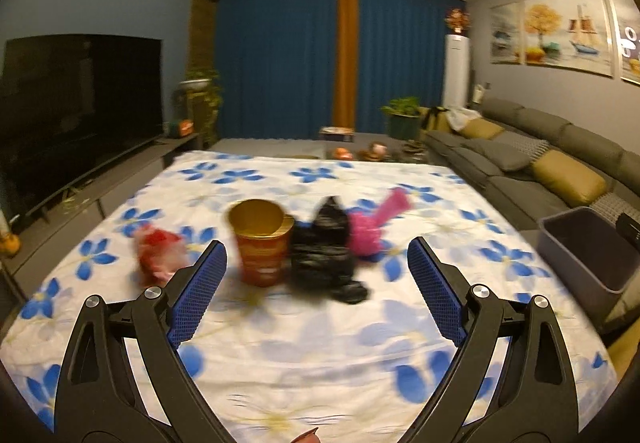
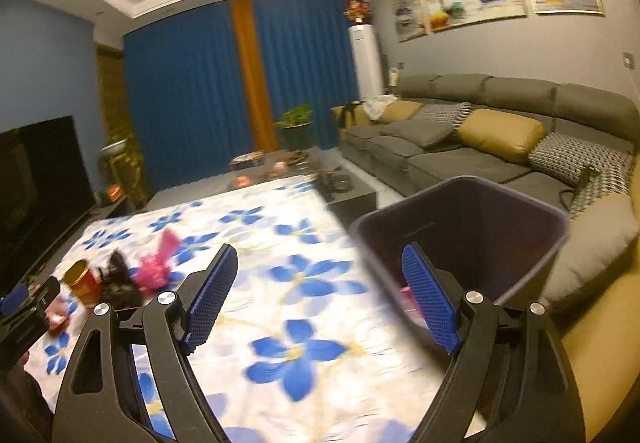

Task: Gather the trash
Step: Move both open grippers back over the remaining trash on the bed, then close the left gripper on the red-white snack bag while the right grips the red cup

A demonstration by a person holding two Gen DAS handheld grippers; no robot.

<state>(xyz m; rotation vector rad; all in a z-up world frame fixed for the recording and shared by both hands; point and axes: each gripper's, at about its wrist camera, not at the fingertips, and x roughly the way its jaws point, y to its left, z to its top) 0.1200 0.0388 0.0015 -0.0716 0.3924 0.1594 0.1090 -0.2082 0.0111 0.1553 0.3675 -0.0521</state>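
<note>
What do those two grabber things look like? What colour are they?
Both look alike. The left gripper and the right gripper each have two black plastic arms with long cut-out holes and round silver bolts at the joints. Their fingers wear bright blue pads with a bumpy dotted texture. No cables or writing show.

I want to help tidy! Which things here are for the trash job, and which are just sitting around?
For the job: cup, black bag, pink wrapper, red wrapper, bin.
Just there: TV, sofa, plant, paintings.

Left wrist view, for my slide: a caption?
Open left tongs face a cup, black bag and pink wrapper on floral cloth.
</note>
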